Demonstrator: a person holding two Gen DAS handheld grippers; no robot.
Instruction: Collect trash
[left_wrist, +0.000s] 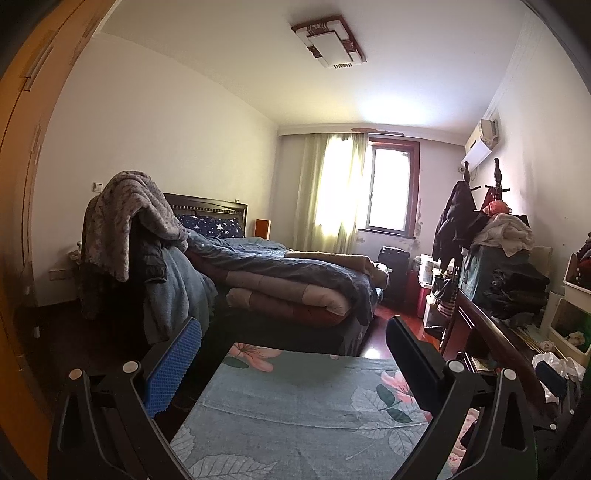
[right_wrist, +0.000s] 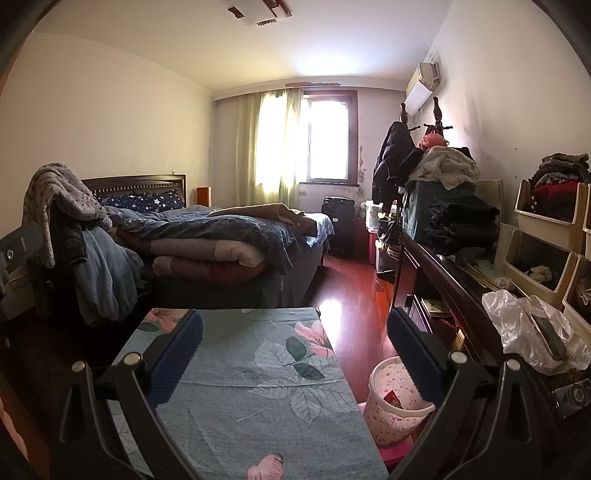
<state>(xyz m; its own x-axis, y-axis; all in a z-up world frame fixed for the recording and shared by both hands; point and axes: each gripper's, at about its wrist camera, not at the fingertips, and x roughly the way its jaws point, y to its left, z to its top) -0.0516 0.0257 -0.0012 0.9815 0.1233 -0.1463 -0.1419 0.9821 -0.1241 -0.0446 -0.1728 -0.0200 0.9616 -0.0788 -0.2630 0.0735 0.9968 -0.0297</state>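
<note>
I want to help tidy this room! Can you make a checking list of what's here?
Surface: floral cloth, bare.
Job's things: spotted bin on the floor right of the cloth, something red inside; crumpled plastic bag on the dresser.
Clutter: clothes pile, storage bins, blankets on bed.
Grippers: left gripper open, empty; right gripper open, empty.
Cables: nothing seen.
Surroundings: window, red floor.

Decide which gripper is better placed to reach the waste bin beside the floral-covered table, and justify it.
Right. The right gripper, open and empty, has the waste bin just below its right finger. The left gripper, also open, shows only the floral cloth; no bin in its view.
</note>
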